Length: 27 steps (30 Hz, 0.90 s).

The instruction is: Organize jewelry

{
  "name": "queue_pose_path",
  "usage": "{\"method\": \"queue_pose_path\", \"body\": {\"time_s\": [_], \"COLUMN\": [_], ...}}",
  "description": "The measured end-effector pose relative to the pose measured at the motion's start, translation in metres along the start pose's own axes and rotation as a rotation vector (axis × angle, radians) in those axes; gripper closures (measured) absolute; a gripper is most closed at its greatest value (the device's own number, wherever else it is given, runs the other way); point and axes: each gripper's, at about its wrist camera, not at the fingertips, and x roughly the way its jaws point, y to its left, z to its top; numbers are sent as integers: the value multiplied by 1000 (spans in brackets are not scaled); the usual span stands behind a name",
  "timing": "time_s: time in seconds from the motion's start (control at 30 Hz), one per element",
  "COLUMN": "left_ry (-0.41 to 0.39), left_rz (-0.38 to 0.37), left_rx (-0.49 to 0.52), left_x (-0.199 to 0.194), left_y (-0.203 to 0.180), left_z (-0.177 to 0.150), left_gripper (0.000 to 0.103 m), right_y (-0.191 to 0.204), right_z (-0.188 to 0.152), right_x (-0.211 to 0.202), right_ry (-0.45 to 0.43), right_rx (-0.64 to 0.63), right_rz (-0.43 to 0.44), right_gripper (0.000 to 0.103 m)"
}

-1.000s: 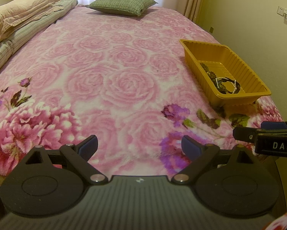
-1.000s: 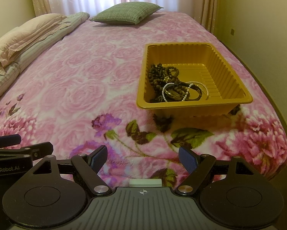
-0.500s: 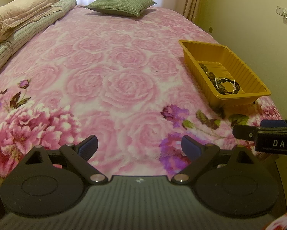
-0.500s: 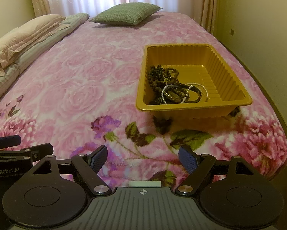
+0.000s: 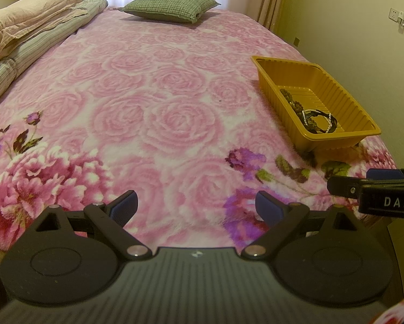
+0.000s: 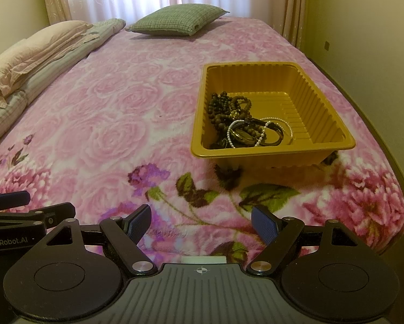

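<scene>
Two grippers, left gripper (image 5: pixel 196 206) and right gripper (image 6: pixel 200 222), hover over the near edge of the pink floral bedspread (image 5: pixel 153 113), jaws spread wide, holding nothing. Yellow tray (image 6: pixel 326 145) sits right of centre on the bedspread. Dark bead strands (image 6: pixel 223 108) and pearl bracelet (image 6: pixel 233 132) lie tangled in its near-left corner.

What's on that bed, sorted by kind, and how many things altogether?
Green pillow: 1
Folded bedding stack: 1
Yellow tray: 1
Tangled jewelry heap inside the tray: 1 (pieces too tangled to count)
Total: 4
</scene>
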Motion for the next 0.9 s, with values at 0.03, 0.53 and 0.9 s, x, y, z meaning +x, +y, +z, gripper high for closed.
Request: {"method": "queue_pose_path", "body": {"time_s": [0.03,0.53,0.9], "left_ry": [0,3,-12], "left_rz": [0,-3,10], "left_rx": [-1,-3,-5], "left_x": [0,0,0], "left_y": [0,0,-1], "left_z": [0,-1,-4], "left_gripper": [10,10,9], "right_y": [0,0,-1], "right_z": [-1,0,-2], "right_x": [0,0,1], "right_ry": [0,1,1], "right_rx": [0,1,4], "right_rz": [0,1,0], "right_gripper": [22,22,22]}}
